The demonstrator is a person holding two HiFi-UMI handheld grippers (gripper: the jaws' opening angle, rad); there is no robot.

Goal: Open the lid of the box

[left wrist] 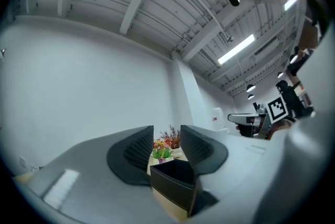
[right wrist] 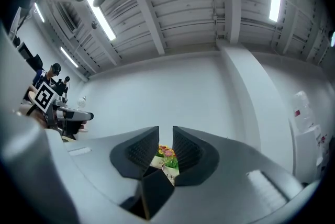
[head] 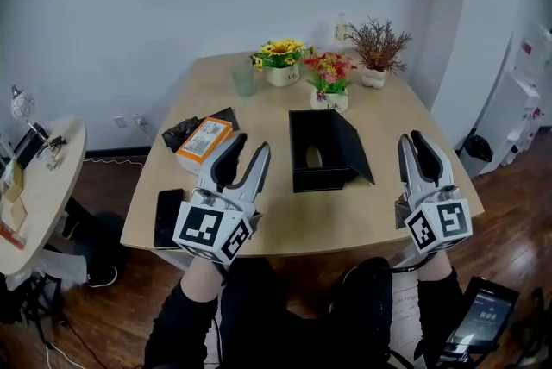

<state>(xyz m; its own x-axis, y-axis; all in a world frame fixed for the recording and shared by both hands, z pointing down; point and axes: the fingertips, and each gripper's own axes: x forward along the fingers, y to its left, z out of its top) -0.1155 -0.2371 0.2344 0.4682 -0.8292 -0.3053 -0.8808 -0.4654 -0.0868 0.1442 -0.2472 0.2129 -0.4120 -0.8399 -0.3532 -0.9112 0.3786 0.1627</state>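
In the head view a black box point(head: 321, 153) stands open in the middle of the wooden table point(head: 259, 100), its lid point(head: 354, 150) leaning down off its right side. My left gripper point(head: 251, 143) is held over the front edge, left of the box and apart from it, jaws drawn together with nothing between them. My right gripper point(head: 410, 137) hovers right of the lid, jaws close together and empty. The left gripper view has my left gripper point(left wrist: 166, 131) pointing at a corner of the box point(left wrist: 170, 181). Below my right gripper point(right wrist: 166, 134) the right gripper view shows the dark lid point(right wrist: 154, 191).
Three flower pots point(head: 283, 61) point(head: 328, 81) point(head: 375, 50) and a green cup point(head: 244, 81) stand at the table's far edge. An orange packet point(head: 203, 141) on a black bag lies left of the box, a phone point(head: 168, 216) at the front left corner. A small round table point(head: 52, 178) stands at left.
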